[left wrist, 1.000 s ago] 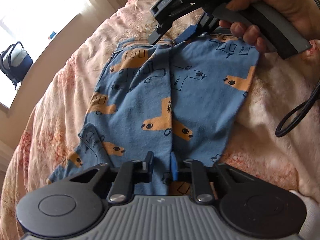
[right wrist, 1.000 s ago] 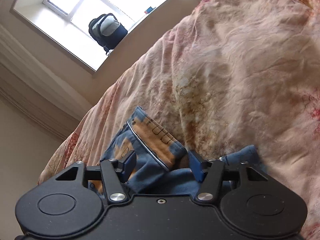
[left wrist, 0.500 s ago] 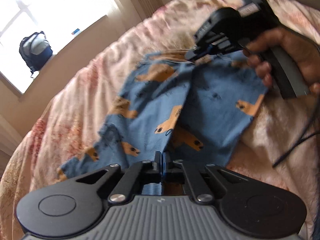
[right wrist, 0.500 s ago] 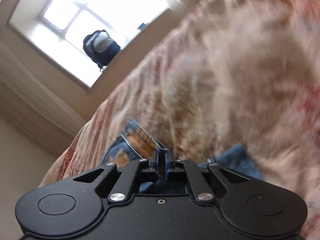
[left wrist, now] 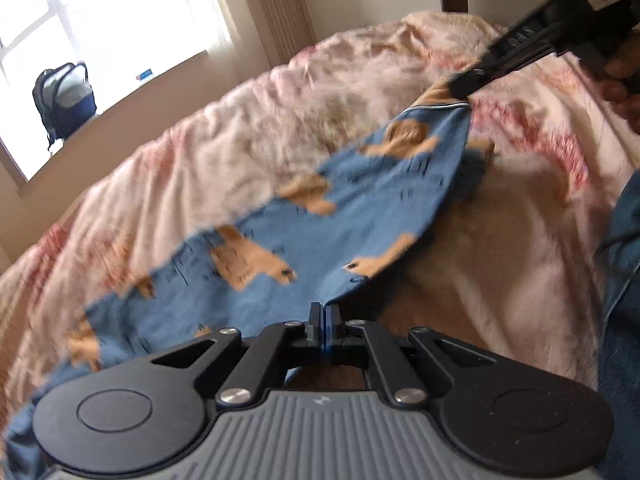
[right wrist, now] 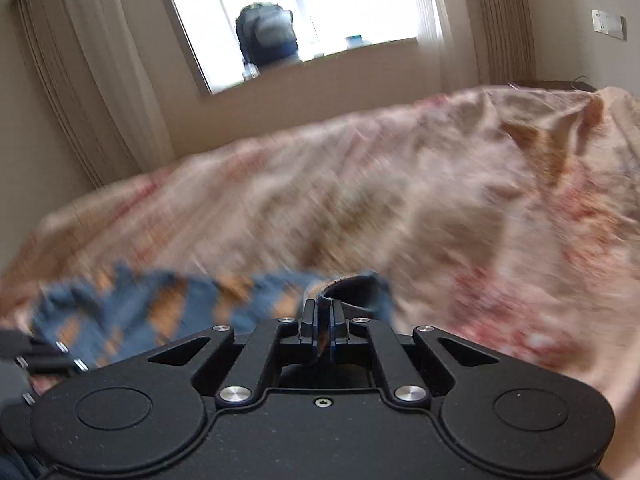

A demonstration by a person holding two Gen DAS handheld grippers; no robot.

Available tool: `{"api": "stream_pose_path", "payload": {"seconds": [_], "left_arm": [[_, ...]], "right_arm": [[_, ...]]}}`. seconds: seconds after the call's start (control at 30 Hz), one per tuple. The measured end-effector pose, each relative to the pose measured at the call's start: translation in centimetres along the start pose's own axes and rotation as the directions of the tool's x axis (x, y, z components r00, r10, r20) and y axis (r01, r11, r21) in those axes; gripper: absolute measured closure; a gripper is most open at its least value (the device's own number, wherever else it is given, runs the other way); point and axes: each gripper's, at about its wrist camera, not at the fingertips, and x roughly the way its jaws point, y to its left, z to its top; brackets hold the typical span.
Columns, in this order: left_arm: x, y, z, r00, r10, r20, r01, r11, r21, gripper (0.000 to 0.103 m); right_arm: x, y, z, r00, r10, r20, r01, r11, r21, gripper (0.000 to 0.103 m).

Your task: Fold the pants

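Observation:
The blue pants (left wrist: 320, 224) with orange animal prints are lifted off the bed and stretched between my two grippers. My left gripper (left wrist: 324, 312) is shut on the hem edge of the pants at the bottom of its view. My right gripper (right wrist: 323, 312) is shut on the waistband; in the left wrist view it (left wrist: 460, 86) shows at the upper right, pinching the white-trimmed waist edge. The pants (right wrist: 168, 300) hang to the left in the blurred right wrist view.
A pink floral bedspread (left wrist: 280, 120) covers the bed under the pants. A dark backpack (left wrist: 64, 100) stands on the window sill (right wrist: 340, 56). Curtains (right wrist: 80, 80) hang beside the window. The person's jeans-clad leg (left wrist: 624, 280) is at the right edge.
Both grippers closed on the pants, which lay spread flat on the bed, then lifted them. The pants now hang taut between the grippers; both views have swung up toward the window.

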Motion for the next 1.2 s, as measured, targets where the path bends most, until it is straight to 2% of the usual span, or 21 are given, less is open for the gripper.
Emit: {"api": "stream_pose_path", "payload": {"seconds": [0.07,0.1,0.2,0.3,0.37,0.43,0.47,0.6,0.73,0.77,0.8,0.9,1.07,1.2], "left_arm": [[0.7,0.0,-0.7,1.000,-0.003,-0.011,0.003,1.000,-0.018,0.103],[0.9,0.0,-1.0,1.000,-0.007,-0.012,0.007,1.000,-0.024,0.103],[0.9,0.0,-1.7,1.000,-0.004,-0.009,0.004,0.999,-0.034,0.103],[1.0,0.0,-2.0,1.000,-0.011,-0.010,0.010,0.998,-0.060,0.102],[1.3,0.0,-2.0,1.000,-0.010,-0.003,0.010,0.998,-0.063,0.102],[1.4,0.0,-2.1,1.000,-0.006,0.001,0.006,0.998,-0.070,0.102],[1.5,-0.1,-2.1,1.000,-0.005,-0.001,0.005,0.997,-0.073,0.102],[1.4,-0.1,-2.1,1.000,-0.004,-0.001,0.004,0.998,-0.063,0.102],[1.6,0.1,-2.1,1.000,-0.005,-0.002,0.005,0.997,-0.083,0.102],[1.5,0.1,-2.0,1.000,-0.005,-0.002,0.005,0.996,-0.093,0.102],[1.5,0.2,-2.0,1.000,-0.004,0.000,0.004,0.995,-0.103,0.102],[1.1,0.3,-1.8,1.000,0.010,0.025,-0.007,0.993,-0.117,0.102],[0.6,0.2,-1.4,0.998,0.021,0.057,-0.013,0.990,-0.143,0.102],[2.3,-0.5,-2.1,0.999,0.030,0.012,-0.028,0.987,-0.161,0.102]], "right_arm": [[1.2,-1.4,-0.6,0.998,0.015,-0.068,-0.012,0.999,0.040,0.098],[1.5,-2.0,-0.7,0.997,0.035,-0.075,-0.031,0.998,0.061,0.098],[2.1,-2.1,-1.2,0.991,0.064,-0.114,-0.064,0.998,0.003,0.098],[3.0,-2.7,-2.4,0.983,0.080,-0.166,-0.082,0.997,-0.002,0.097],[3.1,-3.8,-2.8,0.982,0.106,-0.156,-0.103,0.994,0.031,0.097],[3.1,-4.6,-3.0,0.980,0.142,-0.139,-0.133,0.989,0.070,0.093],[3.1,-4.9,-3.1,0.978,0.155,-0.137,-0.144,0.986,0.085,0.087],[3.4,-5.8,-3.0,0.971,0.210,-0.111,-0.195,0.971,0.135,0.081],[4.3,-6.0,-2.4,0.971,0.220,-0.096,-0.203,0.966,0.158,0.078],[4.6,-6.1,-2.2,0.971,0.221,-0.096,-0.203,0.965,0.164,0.082],[4.8,-6.0,-2.0,0.972,0.213,-0.095,-0.196,0.968,0.158,0.102],[4.7,-5.0,-1.5,0.982,0.171,-0.085,-0.165,0.983,0.079,0.102],[2.5,-3.7,-0.7,0.995,0.098,-0.004,-0.099,0.994,-0.048,0.102],[3.9,-4.2,-1.6,0.996,0.058,-0.073,-0.062,0.996,-0.057,0.102]]}}
